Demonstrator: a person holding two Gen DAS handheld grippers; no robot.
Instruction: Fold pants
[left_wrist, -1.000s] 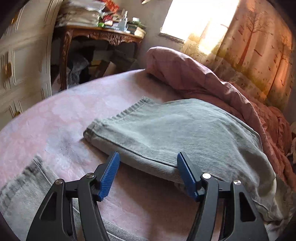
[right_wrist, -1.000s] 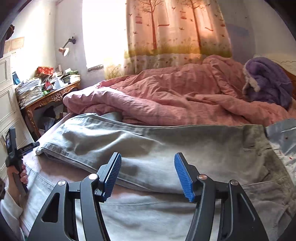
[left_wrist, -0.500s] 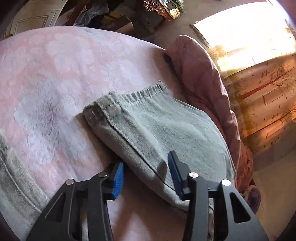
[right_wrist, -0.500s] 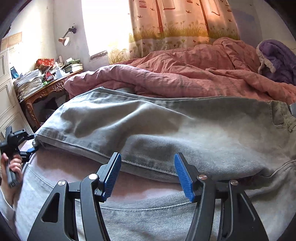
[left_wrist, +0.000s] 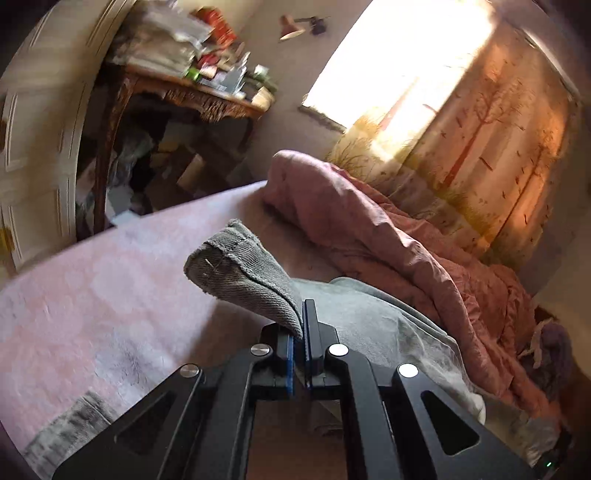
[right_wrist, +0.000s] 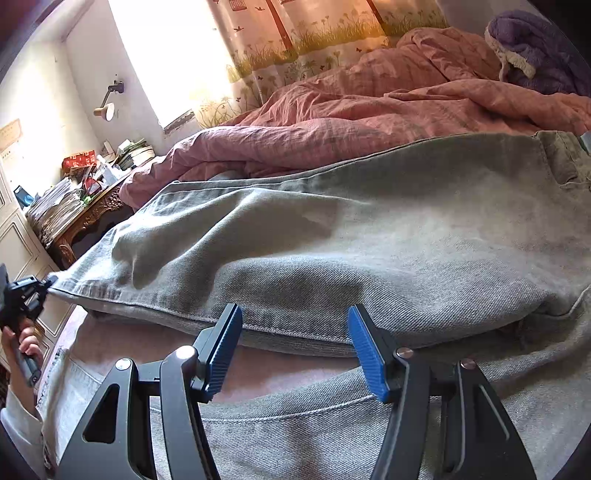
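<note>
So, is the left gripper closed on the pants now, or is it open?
Closed on them. In the left wrist view the left gripper has its blue pads together with the grey pants hem pinched between them, lifted off the pink bed sheet.

Each view looks forward along its own gripper's two black fingers, tilted downward over the bed (left_wrist: 92, 295). The left wrist view sits low and close above the mattress, facing the window (left_wrist: 399, 62) and cluttered counter (left_wrist: 192, 92). The right wrist view looks across the grey pants (right_wrist: 369, 236) toward the same window, counter and pink duvet (right_wrist: 369, 99), and catches the left gripper (right_wrist: 26, 295) at its left edge.
</note>
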